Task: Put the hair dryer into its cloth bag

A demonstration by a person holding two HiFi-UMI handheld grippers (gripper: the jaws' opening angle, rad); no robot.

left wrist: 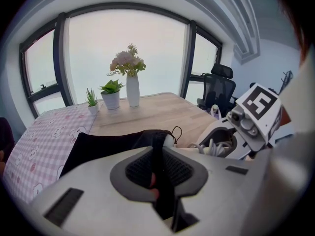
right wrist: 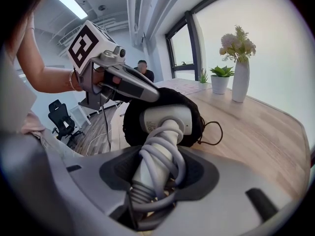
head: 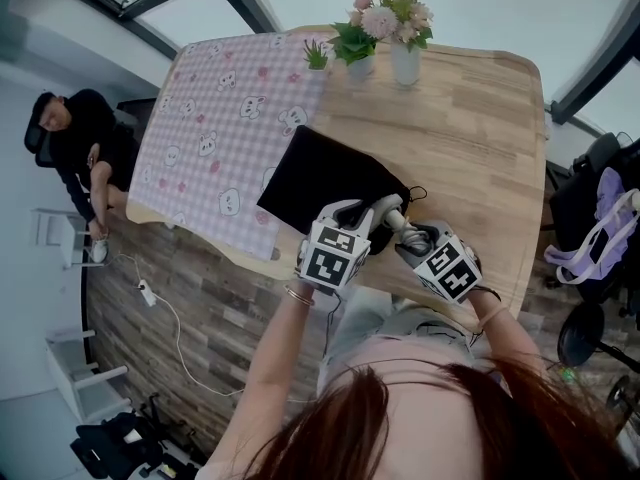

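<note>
Hair dryer [right wrist: 165, 119]: its handle, with the cord wound round it, is clamped in the right gripper [right wrist: 157, 178]. Only the right gripper view shows its head partly inside the mouth of the cloth bag [right wrist: 130, 124].
Left gripper [left wrist: 160, 181]: it pinches the bag's rim fabric, plain in its own view.
Rest of cloth bag: black and flat on the table [head: 470, 138]. Only the head view shows its whole spread.
Vase of flowers [head: 405, 58]: at the far edge.
</note>
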